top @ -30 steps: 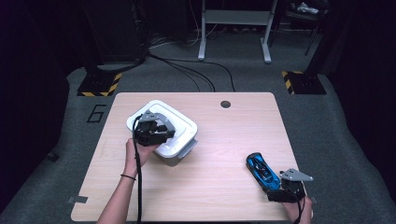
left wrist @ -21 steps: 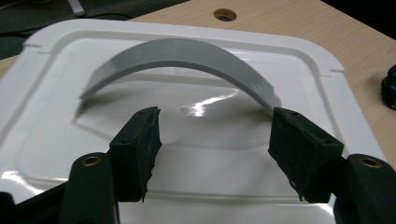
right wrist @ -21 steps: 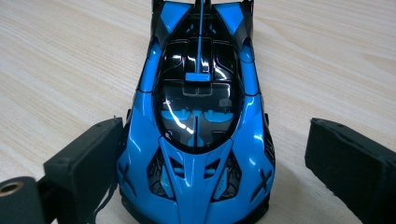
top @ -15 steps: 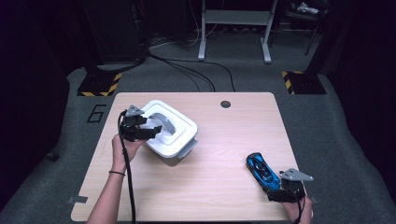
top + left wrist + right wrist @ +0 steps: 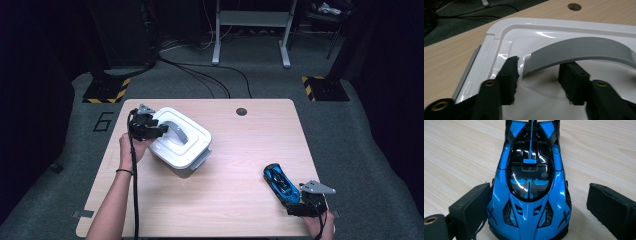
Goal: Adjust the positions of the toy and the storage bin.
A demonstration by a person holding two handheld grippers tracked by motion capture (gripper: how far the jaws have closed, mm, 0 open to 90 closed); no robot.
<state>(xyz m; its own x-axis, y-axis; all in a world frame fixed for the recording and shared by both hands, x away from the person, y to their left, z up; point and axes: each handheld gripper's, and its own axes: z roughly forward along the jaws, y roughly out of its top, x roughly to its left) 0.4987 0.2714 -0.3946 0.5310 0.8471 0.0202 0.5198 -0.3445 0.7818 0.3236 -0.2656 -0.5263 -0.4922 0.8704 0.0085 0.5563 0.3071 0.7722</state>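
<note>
Left tongs [image 5: 539, 80] straddle the white box's grey handle [image 5: 584, 53], having just been closing, not yet clamped. Right tongs [image 5: 541, 207] sit released around the blue car [image 5: 531, 192]. Best to centre the handle between the pads before squeezing.

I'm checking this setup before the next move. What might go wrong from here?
The left gripper reaches onto the lid's grey handle at one end only, so a lift may tilt the white box. The right gripper straddles the blue toy car with a gap on one side; closing could nudge it sideways near the table edge.
</note>
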